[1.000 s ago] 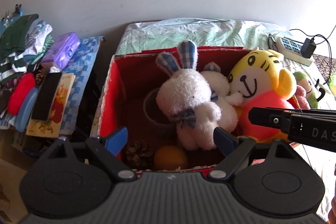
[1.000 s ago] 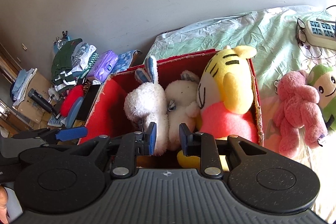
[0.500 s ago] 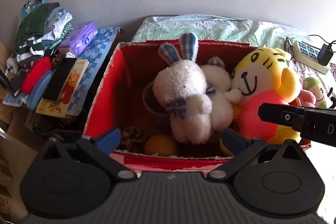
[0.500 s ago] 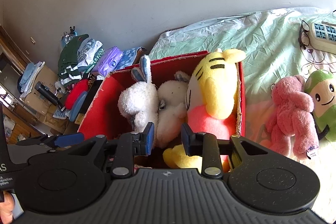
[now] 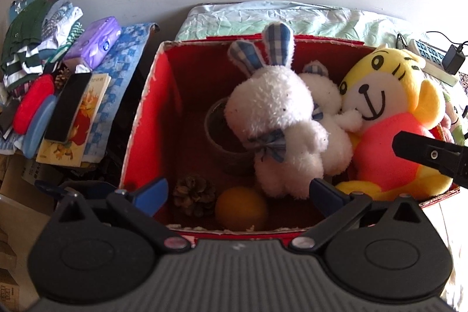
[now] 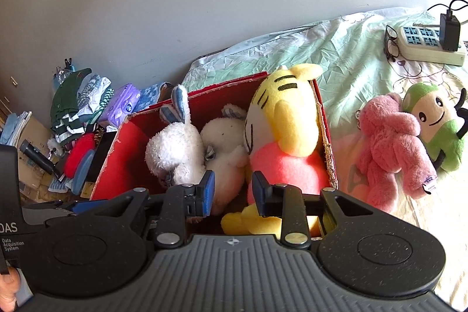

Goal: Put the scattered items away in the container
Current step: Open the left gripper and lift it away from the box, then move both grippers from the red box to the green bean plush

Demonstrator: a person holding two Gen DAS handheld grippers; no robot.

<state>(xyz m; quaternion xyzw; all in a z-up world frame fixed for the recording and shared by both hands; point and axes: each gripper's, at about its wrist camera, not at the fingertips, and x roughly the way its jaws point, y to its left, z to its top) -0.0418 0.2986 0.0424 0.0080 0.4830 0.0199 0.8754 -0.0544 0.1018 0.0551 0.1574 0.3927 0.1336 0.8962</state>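
Only from the left wrist, fingers (image 5: 238,192) wide and empty, do pinecone (image 5: 193,195) and orange ball (image 5: 241,211) show.

In the left wrist view, the dark round cup (image 5: 223,136) standing in the red cardboard box (image 5: 146,119) is half hidden behind the white plush rabbit with checked ears (image 5: 275,125). A second white plush toy (image 5: 327,95) shows only partly between the rabbit and the yellow plush tiger in a pink shirt (image 5: 389,113). In the right wrist view, the tiger's feet lie behind the right tongs (image 6: 232,189), and a hand (image 6: 8,287) is cut off at the lower left edge.
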